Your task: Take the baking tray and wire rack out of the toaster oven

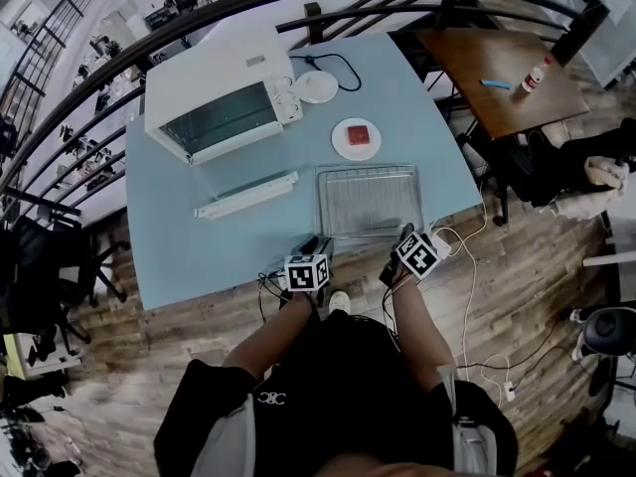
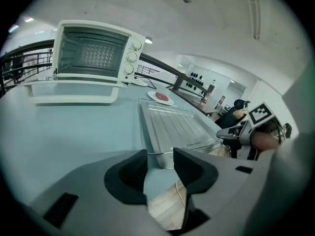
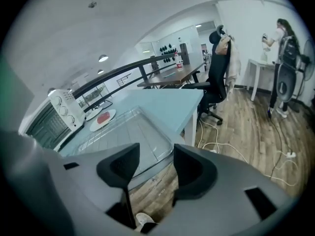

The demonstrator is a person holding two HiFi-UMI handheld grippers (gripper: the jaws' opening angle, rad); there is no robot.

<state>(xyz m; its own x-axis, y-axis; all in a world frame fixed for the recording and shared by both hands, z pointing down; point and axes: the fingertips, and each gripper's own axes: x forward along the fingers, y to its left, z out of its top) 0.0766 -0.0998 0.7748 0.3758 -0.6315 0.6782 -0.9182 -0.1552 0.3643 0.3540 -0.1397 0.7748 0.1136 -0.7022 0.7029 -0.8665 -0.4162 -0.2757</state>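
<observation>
Silver baking tray (image 1: 328, 229) sits at near edge of pale-blue bench (image 1: 199, 256), wire rack (image 1: 368, 197) lying on it, apart from white toaster oven (image 1: 214, 92), door open. Left hand-held gripper (image 2: 160, 159) and right hand-held gripper (image 3: 156, 156): jaws wide, nothing gripped, close to tray's near rim

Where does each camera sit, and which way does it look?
Head view: on the person's head, looking down at table, toaster oven; left tool, right tool, arms show.
Left gripper view: on left tool, facing the oven; open jaws show.
Right gripper view: on right tool, facing the chair; open jaws show.
Shared: baking tray.
</observation>
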